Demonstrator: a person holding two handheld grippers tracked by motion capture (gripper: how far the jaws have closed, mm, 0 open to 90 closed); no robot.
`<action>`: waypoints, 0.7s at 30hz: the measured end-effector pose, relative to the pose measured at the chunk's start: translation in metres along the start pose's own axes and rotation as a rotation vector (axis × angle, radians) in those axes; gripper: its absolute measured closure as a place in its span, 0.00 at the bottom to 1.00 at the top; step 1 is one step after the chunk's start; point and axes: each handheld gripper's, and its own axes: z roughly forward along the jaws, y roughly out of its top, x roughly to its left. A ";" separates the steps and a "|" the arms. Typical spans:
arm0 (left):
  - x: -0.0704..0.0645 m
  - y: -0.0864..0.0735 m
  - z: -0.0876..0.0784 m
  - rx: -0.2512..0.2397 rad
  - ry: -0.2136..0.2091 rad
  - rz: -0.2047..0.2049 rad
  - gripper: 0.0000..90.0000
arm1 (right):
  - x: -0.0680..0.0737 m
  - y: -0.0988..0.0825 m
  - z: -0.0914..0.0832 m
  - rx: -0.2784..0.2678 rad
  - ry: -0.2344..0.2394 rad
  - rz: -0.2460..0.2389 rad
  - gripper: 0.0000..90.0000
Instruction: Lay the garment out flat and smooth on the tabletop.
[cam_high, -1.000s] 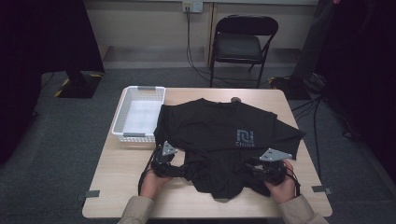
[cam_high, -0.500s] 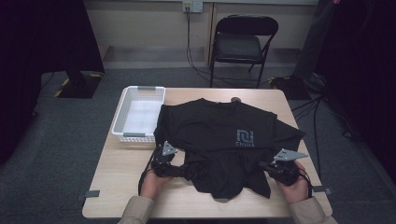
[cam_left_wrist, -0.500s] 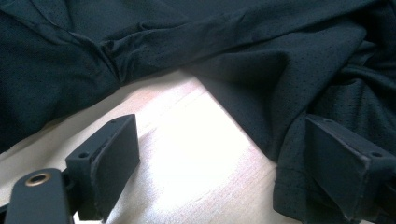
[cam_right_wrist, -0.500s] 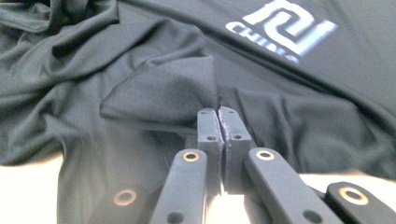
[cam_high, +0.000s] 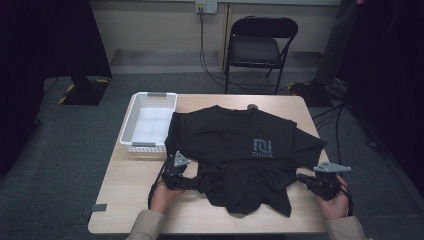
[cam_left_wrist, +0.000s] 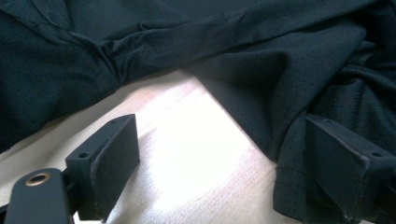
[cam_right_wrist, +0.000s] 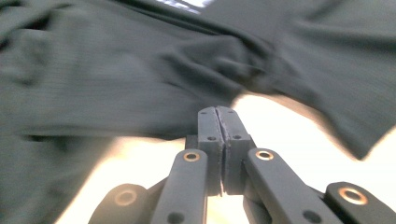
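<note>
A black T-shirt (cam_high: 240, 150) with a pale logo lies spread on the wooden table (cam_high: 125, 190), its lower part bunched. My left gripper (cam_high: 195, 184) rests at the shirt's lower left edge. Its jaws stand open in the left gripper view (cam_left_wrist: 229, 163), with bare table between them and the shirt (cam_left_wrist: 261, 70) draped against the right-hand jaw. My right gripper (cam_high: 301, 178) sits near the table's right edge. In the right gripper view its jaws (cam_right_wrist: 217, 112) are pressed together at the rim of the blurred shirt (cam_right_wrist: 116, 70), pinching its edge.
A white mesh basket (cam_high: 131, 127) stands empty on the table's far left corner, touching the shirt's sleeve. A small dark object (cam_high: 252, 106) lies at the far edge. A folding chair (cam_high: 260, 50) stands beyond the table. Bare wood shows at the front left.
My right gripper has slid to the right, from over the bunched hem out toward the table's right edge, drawing the shirt's edge with it. The left gripper has stayed put.
</note>
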 end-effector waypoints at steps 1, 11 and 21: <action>0.000 0.000 0.000 0.000 0.000 0.000 0.14 | -0.003 -0.001 0.000 0.002 -0.016 0.013 0.98; 0.000 0.000 0.000 0.000 0.000 0.001 0.14 | 0.017 0.010 -0.003 -0.104 0.160 -0.006 0.72; 0.000 0.000 0.000 0.000 -0.001 0.001 0.14 | 0.042 0.005 0.014 0.030 0.210 -0.127 0.95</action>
